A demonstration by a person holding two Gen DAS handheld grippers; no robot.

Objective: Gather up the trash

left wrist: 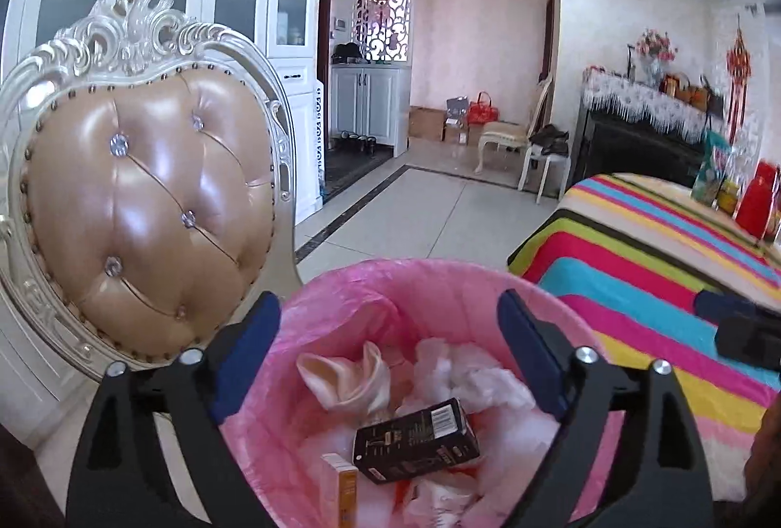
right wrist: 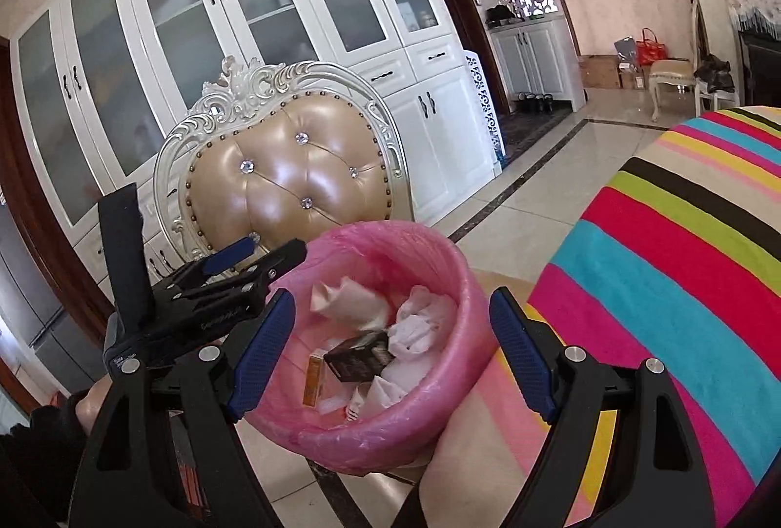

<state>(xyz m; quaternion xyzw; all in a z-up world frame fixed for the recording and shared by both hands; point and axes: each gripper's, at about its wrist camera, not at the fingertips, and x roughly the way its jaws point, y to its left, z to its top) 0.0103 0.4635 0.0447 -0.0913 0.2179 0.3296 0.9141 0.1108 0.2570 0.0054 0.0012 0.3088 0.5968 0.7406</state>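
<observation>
- Left tongs (left wrist: 388,333) hang spread wide and empty, right above the pink-lined bin (left wrist: 341,298).
- Right tongs (right wrist: 393,328) gape too, gripping nothing, bin (right wrist: 454,279) between their tips.
- Down inside, below both: black carton (left wrist: 415,440), orange box (left wrist: 339,494), crumpled tissues (left wrist: 468,372).
- Striped worktop (right wrist: 683,245) lies right of the tongs, tufted chair (left wrist: 146,211) left.

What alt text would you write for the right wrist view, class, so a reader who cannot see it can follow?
The open right claw hovers over a pink-lined trash bin holding crumpled tissues, a black box and an orange box. The left claw reaches in from the left, a cream tufted chair behind and a striped tablecloth to the right.
</observation>
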